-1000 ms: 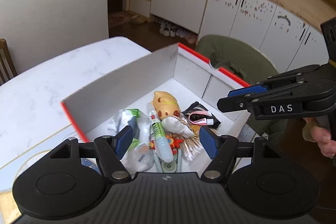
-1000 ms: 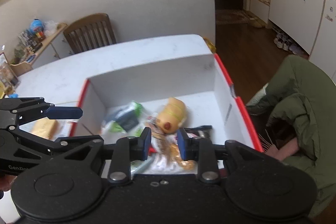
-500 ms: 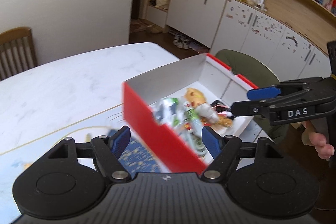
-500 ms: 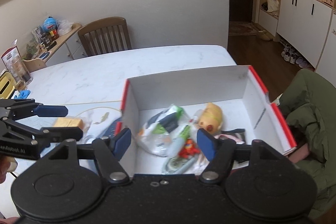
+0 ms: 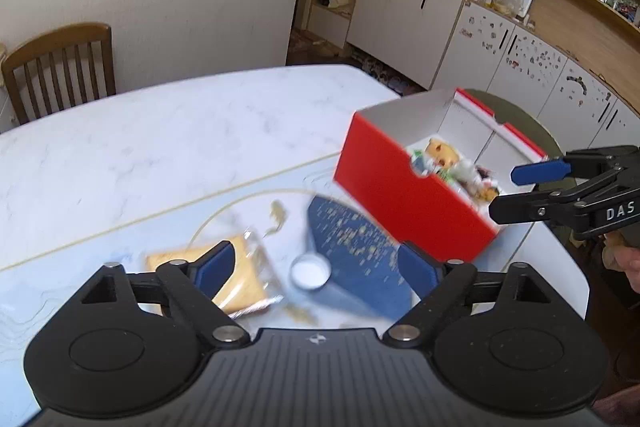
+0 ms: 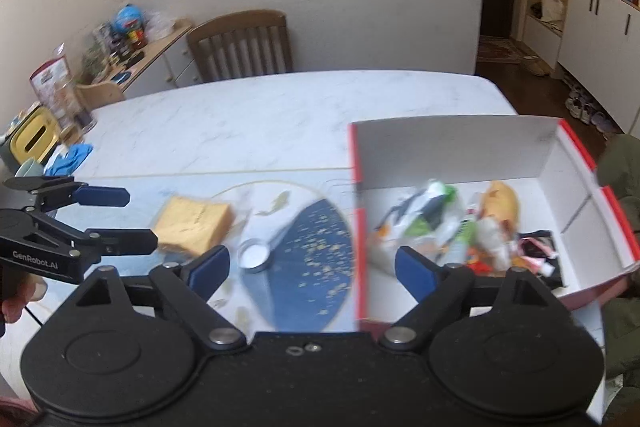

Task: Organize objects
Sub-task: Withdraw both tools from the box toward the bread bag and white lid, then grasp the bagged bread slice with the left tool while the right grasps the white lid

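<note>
Bread slice [image 6: 192, 225] lies flat in its wrapper beside the fan [image 6: 308, 259], both tools [image 5: 316, 269] [image 6: 312, 265] wide open, empty

Blur and clutter hide most of the detail

From the left wrist view, the red box [image 5: 404, 187] and the wrapped bread [image 5: 240, 279] smear with motion blur, and the box's near wall hides most of its contents [image 5: 452, 167]. From the right wrist view those contents [image 6: 460, 231] blur into a jumble, so single items cannot be told apart. The small white round thing [image 6: 254, 254] on the blue mat [image 6: 316, 259] is too soft to identify. The sideboard clutter [image 6: 120, 35] is too small to name.
</note>
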`<state>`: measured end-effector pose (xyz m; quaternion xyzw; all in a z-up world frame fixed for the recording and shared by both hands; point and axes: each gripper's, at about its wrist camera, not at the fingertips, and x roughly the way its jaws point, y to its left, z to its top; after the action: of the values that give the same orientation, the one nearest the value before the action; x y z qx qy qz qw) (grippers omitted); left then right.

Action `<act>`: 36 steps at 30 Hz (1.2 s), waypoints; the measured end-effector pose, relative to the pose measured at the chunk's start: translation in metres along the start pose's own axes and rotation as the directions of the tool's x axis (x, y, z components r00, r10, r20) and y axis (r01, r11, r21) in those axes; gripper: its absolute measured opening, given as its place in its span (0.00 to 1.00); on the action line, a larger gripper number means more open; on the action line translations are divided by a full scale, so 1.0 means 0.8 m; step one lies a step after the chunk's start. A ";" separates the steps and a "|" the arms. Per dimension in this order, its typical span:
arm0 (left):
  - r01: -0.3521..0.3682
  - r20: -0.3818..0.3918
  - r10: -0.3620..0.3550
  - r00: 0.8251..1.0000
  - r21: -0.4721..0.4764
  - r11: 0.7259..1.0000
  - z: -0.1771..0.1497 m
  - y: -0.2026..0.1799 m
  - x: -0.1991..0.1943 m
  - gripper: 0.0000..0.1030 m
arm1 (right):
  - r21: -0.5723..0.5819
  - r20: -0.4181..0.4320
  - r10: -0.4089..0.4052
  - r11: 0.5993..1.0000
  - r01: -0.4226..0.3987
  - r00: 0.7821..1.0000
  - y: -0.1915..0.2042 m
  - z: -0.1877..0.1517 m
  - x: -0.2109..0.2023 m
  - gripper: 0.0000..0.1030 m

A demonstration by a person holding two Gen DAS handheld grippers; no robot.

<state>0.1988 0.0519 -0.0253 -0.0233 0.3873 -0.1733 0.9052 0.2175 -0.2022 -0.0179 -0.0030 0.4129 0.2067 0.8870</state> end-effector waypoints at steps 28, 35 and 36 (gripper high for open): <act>0.119 -0.161 -0.032 0.986 0.565 0.817 -0.034 0.097 0.093 1.00 | -0.075 -0.241 -0.076 0.995 0.060 0.967 0.086 -0.020 0.133 0.88; 0.167 -0.211 -0.039 0.977 0.636 0.754 -0.031 0.105 0.131 1.00 | -0.097 -0.287 -0.110 0.992 0.086 0.951 0.082 -0.022 0.165 0.87; 0.167 -0.209 -0.039 0.977 0.644 0.747 -0.030 0.105 0.134 1.00 | -0.104 -0.292 -0.112 0.991 0.085 0.950 0.082 -0.022 0.168 0.86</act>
<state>0.2755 0.0974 -0.1311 0.2908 0.3806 -0.3496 0.8052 0.2578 -0.0961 -0.1173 -0.0947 0.5310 0.1777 0.8231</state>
